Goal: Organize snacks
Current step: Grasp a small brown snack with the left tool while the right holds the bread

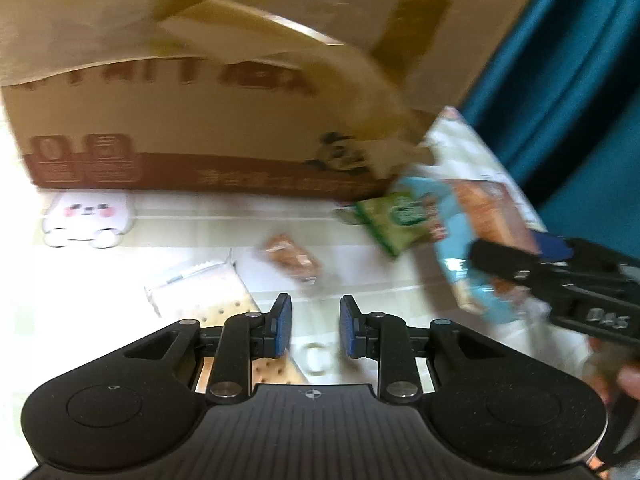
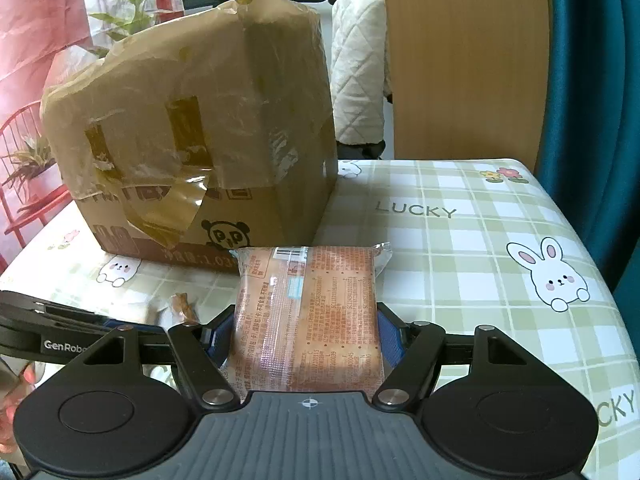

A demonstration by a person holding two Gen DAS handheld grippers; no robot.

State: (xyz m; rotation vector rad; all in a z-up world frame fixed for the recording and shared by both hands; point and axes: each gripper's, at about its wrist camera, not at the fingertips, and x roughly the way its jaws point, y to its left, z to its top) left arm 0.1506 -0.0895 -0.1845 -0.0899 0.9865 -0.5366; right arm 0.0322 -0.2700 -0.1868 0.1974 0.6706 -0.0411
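While the left view is smeared with motion blur, I can still read my left gripper [image 1: 315, 330]: its blue ribbed pads stand a narrow gap apart with nothing between them, only bare tablecloth [image 1: 280, 216] showing through. Under its left finger lies a flat cracker pack [image 1: 200, 296] in clear crinkled film, square and dotted with holes. Just beyond the gap sits a small brown snack [image 1: 292, 258], lumpy and glossy. Farther right a green packet [image 1: 390, 220] lies near the box's corner, touching or overlapping a blue-edged wrapper; the blur hides which.

The cardboard box [image 2: 192, 136] stands at the left of the table, its flaps raised and creased, patched with shiny brown tape, a panda printed low on its front. The cloth is a smooth, wipeable-looking check of green and white with cartoon rabbits and the word LUCKY.

My right gripper [image 2: 306, 338] is closed on a bun pack [image 2: 308, 312], both pads pressing its sides. The pack is a soft, pillow-shaped rectangle in orange printed film with a crimped clear end, held above the cloth just in front of the box. Behind the table rise a wooden panel [image 2: 468, 60] and a teal curtain [image 2: 592, 80].
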